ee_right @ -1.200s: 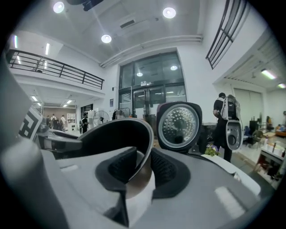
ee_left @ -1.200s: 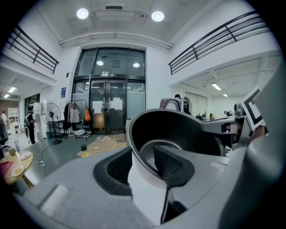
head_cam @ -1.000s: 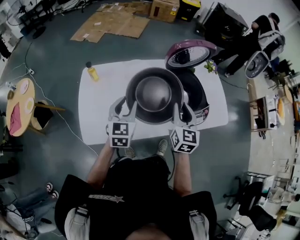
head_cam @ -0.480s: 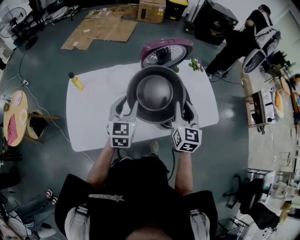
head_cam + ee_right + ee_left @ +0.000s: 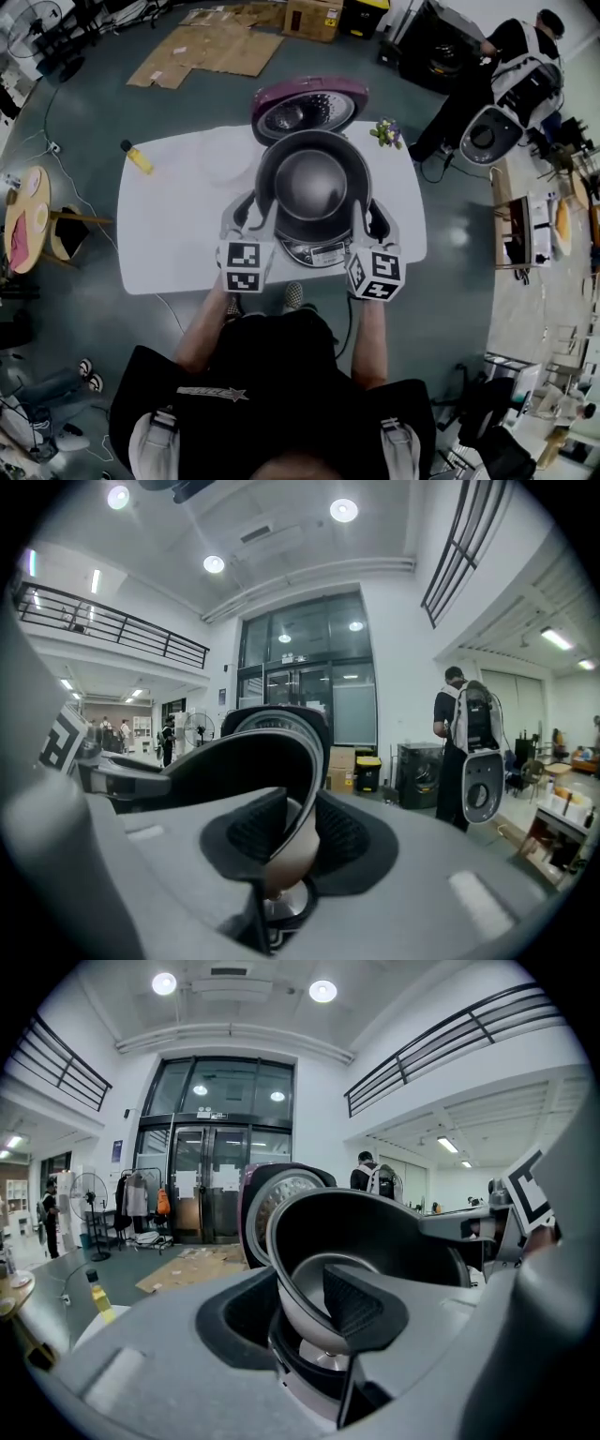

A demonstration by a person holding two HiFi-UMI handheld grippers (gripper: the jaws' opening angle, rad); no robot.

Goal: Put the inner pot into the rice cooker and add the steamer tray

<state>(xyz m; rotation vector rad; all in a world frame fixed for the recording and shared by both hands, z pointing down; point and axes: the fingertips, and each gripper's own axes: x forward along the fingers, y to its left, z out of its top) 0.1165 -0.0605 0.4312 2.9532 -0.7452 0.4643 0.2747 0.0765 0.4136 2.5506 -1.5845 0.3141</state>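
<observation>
On the white surface [image 5: 178, 216], the inner pot [image 5: 312, 183], a second ago left of the rice cooker [image 5: 319, 251], now hangs over its open well. The jaws of the left gripper [image 5: 253, 216] and right gripper [image 5: 367, 217] clamp its rim, so lowering looks next.

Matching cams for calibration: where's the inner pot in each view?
Head view: inner pot at centre, seen from above, just below the lid.
Left gripper view: centre-right, close up, dark inside facing the camera.
Right gripper view: centre-left, its rim nearly edge-on.
Shared landmark: the rice cooker's open lid, right behind the pot in both gripper views.
</observation>
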